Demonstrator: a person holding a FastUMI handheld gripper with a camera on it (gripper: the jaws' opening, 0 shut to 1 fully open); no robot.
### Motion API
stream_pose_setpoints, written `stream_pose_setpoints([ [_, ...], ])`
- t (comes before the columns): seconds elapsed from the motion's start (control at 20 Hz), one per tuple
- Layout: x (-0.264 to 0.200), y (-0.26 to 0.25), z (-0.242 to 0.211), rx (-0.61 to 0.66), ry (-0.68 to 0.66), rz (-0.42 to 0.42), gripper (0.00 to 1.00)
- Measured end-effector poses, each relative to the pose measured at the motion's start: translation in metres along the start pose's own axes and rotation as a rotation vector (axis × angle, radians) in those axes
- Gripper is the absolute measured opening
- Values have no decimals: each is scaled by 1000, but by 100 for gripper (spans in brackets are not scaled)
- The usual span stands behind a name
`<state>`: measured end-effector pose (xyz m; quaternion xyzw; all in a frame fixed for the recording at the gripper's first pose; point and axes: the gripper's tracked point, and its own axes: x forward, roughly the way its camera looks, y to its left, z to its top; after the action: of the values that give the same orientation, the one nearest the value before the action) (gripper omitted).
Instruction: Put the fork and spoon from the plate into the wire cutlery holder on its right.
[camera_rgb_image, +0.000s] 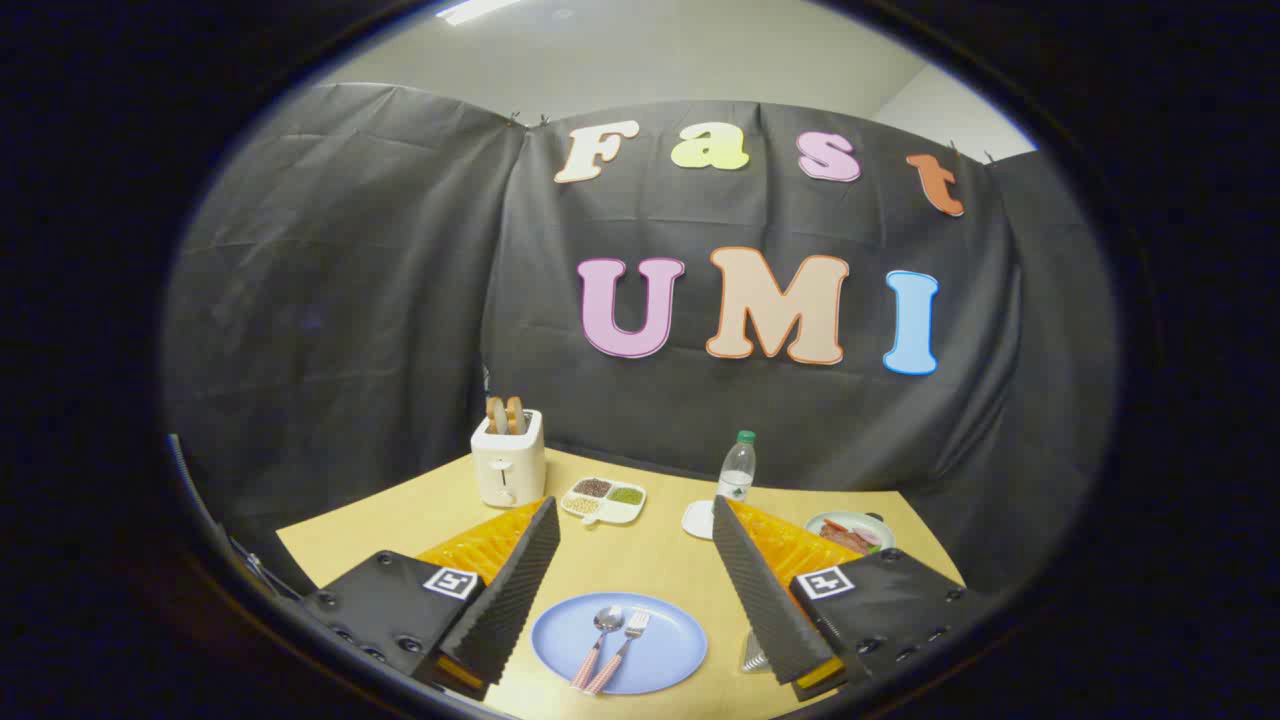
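Note:
A light blue plate lies on the wooden table between my two fingers. On it rest a spoon and a fork, side by side, both with pink striped handles. My gripper is open, well above the plate, with nothing between its black ribbed fingers. A bit of the wire cutlery holder peeks out just right of the plate, mostly hidden behind the right finger.
At the table's back stand a white toaster with bread slices, a white divided dish of grains, a water bottle by a small white saucer, and a plate of food at the right.

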<state>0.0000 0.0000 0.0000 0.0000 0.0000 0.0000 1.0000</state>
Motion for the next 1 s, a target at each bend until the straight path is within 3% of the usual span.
stream_pose_setpoints([
  [0.75, -16, 10, -8, -33, -1, -14, 99],
  [1.0, -16, 4, -28, -62, 51, -86, 99],
])
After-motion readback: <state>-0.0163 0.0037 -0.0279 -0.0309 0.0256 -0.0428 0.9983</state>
